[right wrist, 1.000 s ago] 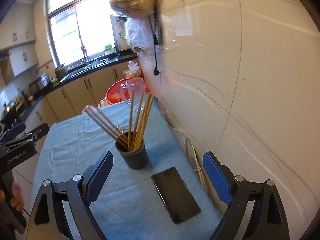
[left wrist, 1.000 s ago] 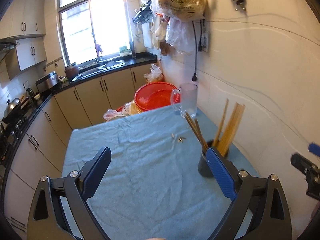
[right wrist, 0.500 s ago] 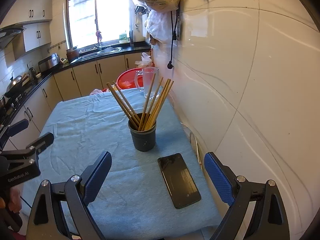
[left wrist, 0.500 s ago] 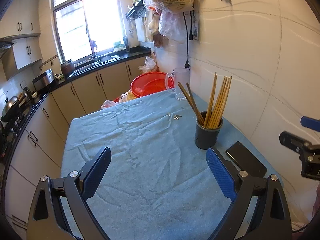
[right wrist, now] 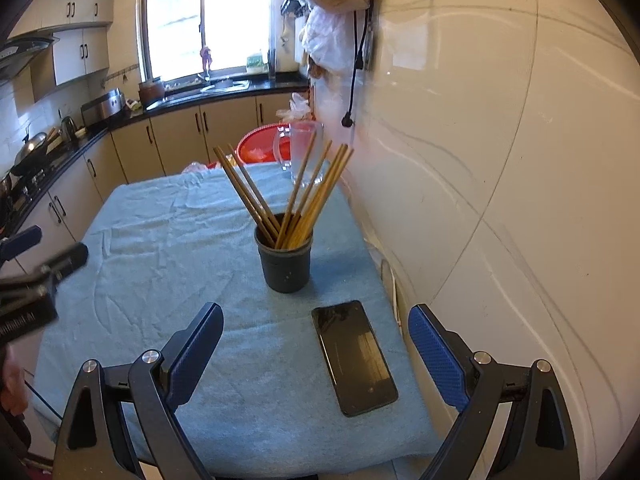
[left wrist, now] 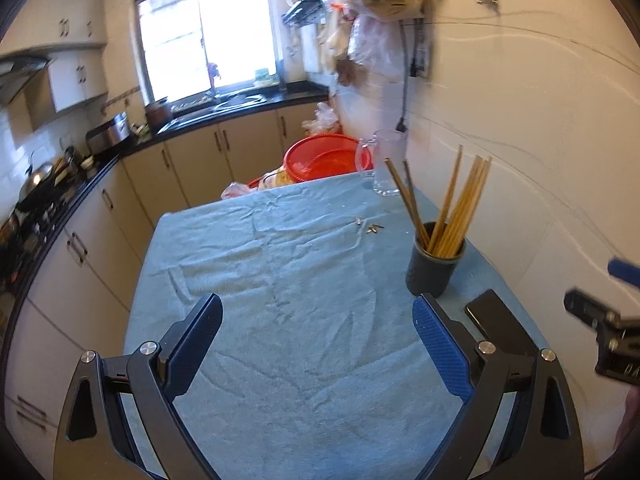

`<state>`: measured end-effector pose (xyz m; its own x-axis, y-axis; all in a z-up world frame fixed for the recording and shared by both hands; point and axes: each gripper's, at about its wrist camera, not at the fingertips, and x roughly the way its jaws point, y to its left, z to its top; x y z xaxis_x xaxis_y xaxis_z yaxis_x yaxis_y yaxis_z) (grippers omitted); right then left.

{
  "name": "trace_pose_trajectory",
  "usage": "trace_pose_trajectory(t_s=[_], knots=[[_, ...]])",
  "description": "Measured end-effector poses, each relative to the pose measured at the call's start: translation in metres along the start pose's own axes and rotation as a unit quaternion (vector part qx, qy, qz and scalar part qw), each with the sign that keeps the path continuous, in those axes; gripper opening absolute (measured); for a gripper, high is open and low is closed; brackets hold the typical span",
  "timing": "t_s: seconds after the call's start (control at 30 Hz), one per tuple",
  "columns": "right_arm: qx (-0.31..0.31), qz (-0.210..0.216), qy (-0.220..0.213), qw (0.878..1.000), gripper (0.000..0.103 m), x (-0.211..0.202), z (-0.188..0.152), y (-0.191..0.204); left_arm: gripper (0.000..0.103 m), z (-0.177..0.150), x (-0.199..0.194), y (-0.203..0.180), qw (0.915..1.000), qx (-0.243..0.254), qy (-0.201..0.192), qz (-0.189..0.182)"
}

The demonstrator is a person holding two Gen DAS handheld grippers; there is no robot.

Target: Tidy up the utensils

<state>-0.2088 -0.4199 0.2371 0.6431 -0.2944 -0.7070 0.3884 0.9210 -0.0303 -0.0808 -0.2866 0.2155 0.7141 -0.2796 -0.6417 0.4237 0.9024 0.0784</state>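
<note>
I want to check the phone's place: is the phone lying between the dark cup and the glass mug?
No, the phone lies on the near side of the dark cup, while the glass mug stands beyond it.

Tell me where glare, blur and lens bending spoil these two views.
Left wrist view: the window is blown out white, the hanging bags and the right tongs at the edge are smeared by motion, and the cabinets curve. Right wrist view: sharper on the cup and phone; the window glares, the wall lines bow.
</note>
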Motion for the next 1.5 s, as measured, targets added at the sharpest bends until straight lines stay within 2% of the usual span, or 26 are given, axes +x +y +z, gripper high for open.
trace_pose_trajectory(t_s=[0.1, 0.23, 0.43, 0.53, 0.77, 0.87, 1.5], knots=[[-0.021, 0.003, 0.004, 1.000, 0.096, 0.006, -0.003, -0.001, 0.095, -0.001, 0.003, 0.001, 0.9997, -0.017, -0.002, 0.016], [-0.043, 0.009, 0.001, 0.999, 0.096, 0.014, -0.008, -0.005, 0.095, -0.011, 0.010, -0.011, 0.9991, -0.020, 0.016, 0.034], [-0.051, 0.031, 0.028, 0.998, 0.096, 0.036, -0.011, -0.015, 0.095, -0.018, 0.014, -0.019, 0.9973, -0.031, 0.039, 0.054], [-0.059, 0.032, 0.017, 0.998, 0.096, 0.040, -0.010, -0.014, 0.095, -0.022, 0.016, -0.019, 0.9967, -0.031, 0.038, 0.065], [-0.061, 0.015, 0.015, 0.998, 0.096, 0.044, -0.008, -0.007, 0.095, -0.025, 0.023, -0.019, 0.9978, -0.007, 0.038, 0.054], [-0.055, 0.007, 0.027, 0.998, 0.096, 0.045, -0.011, -0.004, 0.095, -0.026, 0.026, -0.018, 0.9984, -0.012, 0.045, 0.032], [-0.051, -0.033, 0.033, 0.998, 0.096, 0.035, -0.027, 0.011, 0.095, -0.036, 0.028, -0.009, 0.9993, 0.008, 0.038, 0.002]])
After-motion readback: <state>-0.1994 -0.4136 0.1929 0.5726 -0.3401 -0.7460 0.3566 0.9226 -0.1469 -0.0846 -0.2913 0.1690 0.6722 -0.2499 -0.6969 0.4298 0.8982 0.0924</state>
